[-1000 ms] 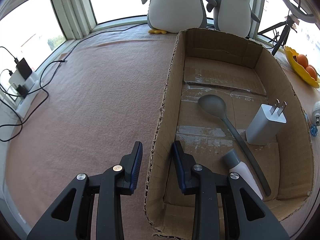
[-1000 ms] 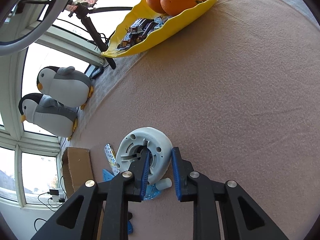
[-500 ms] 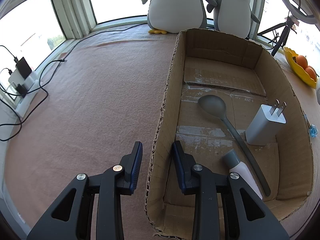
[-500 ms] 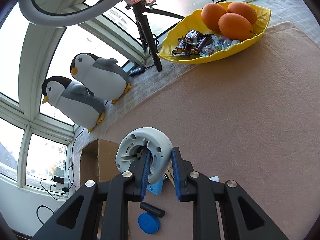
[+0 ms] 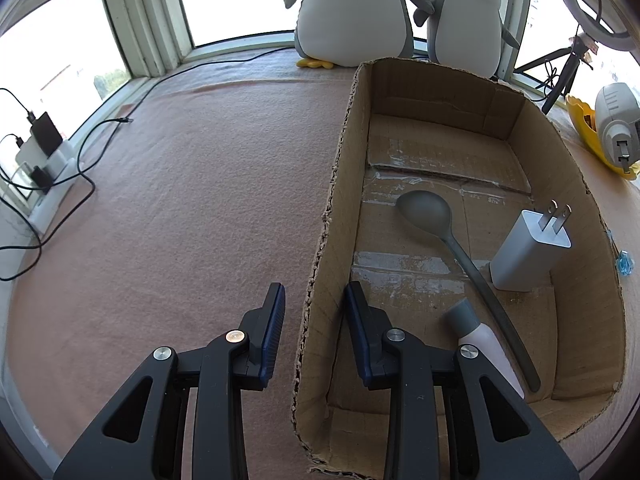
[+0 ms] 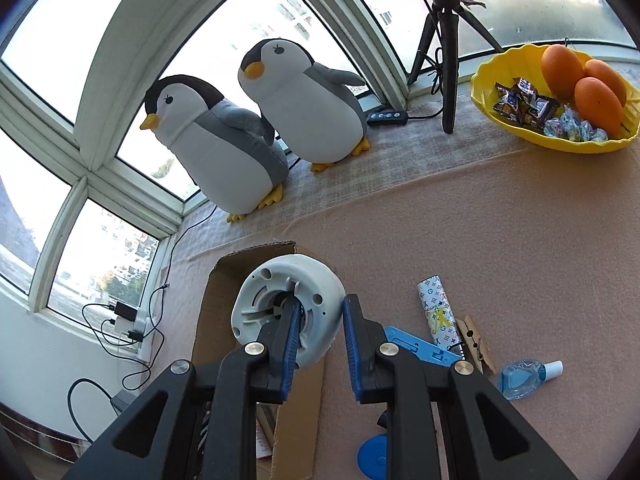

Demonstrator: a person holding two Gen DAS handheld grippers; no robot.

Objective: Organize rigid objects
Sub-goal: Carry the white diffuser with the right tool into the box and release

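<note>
L gripper (image 5: 314, 328): mine, straddling the box's near-left wall, one finger outside on the cloth side, other inside. Pinching that wall, as tight as it goes.
R gripper (image 6: 318, 334): mine, pinching the white reel by its rim, one finger inside the hollow hub, other on the outer face. Held in the air.
Reel (image 6: 288, 312): round white plastic w/ open hub, hub side facing my R cam. Sits over the box's far corner in R view; in L view it shows just right of the box, beyond its right wall, in front of the yellow bowl.
Box (image 5: 332, 208): open cardboard, on pink cloth, torn edges, tape strips on floor.
Spoon (image 5: 452, 252): grey, inside box, bowl toward the far end, handle running to the near-right corner.
Charger (image 5: 524, 252): white, prongs up, inside box, against right wall, just beside spoon handle.
Bottle (image 5: 484, 340): pale w/ grey cap, inside box, near end, lying beside spoon handle, partly hidden by my L gripper.
Outside box, right side: patterned tube (image 6: 436, 312), blue flat piece (image 6: 416, 346), clothespin (image 6: 474, 340), small blue bottle (image 6: 524, 378), blue disc (image 6: 374, 456), all on the cloth, near each other.
Bowl (image 6: 520, 136): yellow, w/ oranges + candy, well beyond box to the right.
Penguins (image 6: 224, 148): two plush, on sill beyond box's far end.
</note>
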